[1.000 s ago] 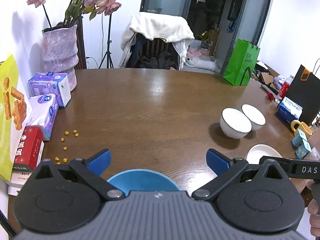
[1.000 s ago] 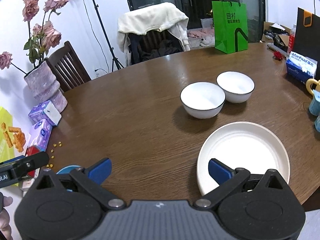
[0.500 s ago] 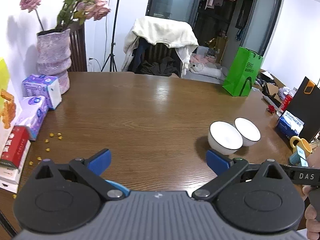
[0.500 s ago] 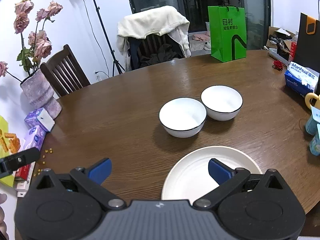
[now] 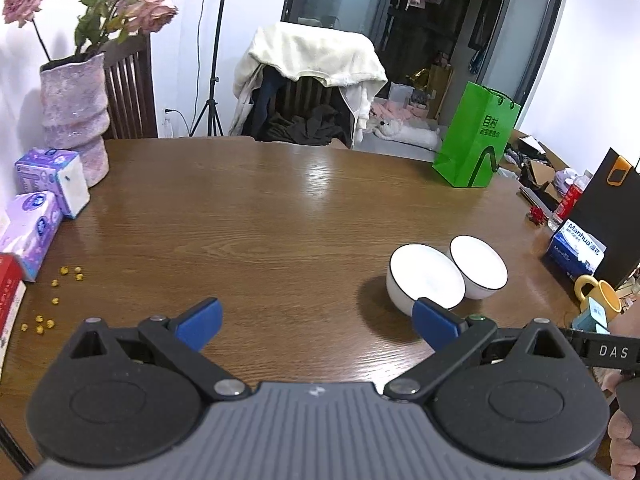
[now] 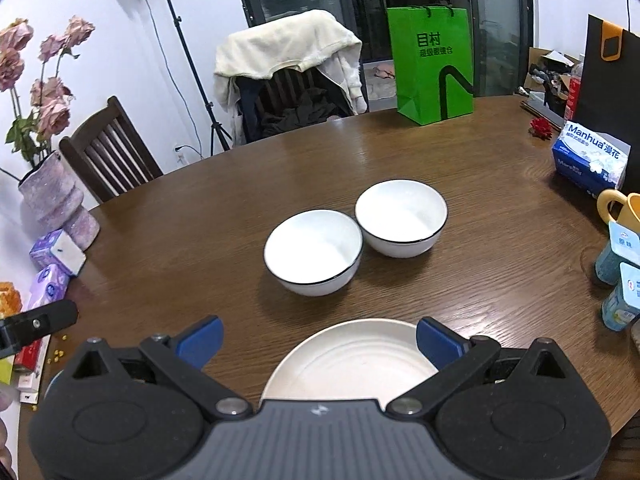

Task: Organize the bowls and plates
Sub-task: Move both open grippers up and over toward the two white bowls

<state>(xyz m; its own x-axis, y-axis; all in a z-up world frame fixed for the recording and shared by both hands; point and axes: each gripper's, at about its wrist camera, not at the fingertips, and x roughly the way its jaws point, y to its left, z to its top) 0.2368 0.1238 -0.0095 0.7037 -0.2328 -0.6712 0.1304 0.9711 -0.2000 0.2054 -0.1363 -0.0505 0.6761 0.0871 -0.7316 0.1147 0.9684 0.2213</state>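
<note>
Both cameras pulled back and up, so the blue bowl dropped out of the left view. Left gripper [image 5: 316,318] and right gripper [image 6: 318,338] are both spread wide, holding nothing. Two white bowls [image 6: 314,252] sit touching mid-table [image 5: 260,216]; white plate [image 6: 352,360] just nearer. Green bag [image 6: 432,60], draped chair [image 5: 312,80] behind.

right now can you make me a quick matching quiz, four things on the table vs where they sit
Things:
1. plate
2. green bag
3. vase
4. mug

Places:
A. far edge, beside the draped chair
B. right edge, by the blue tissue pack
C. nearest, between the right gripper's open fingers
D. left edge, behind the purple tissue packs

Pairs: 1-C, 2-A, 3-D, 4-B
</note>
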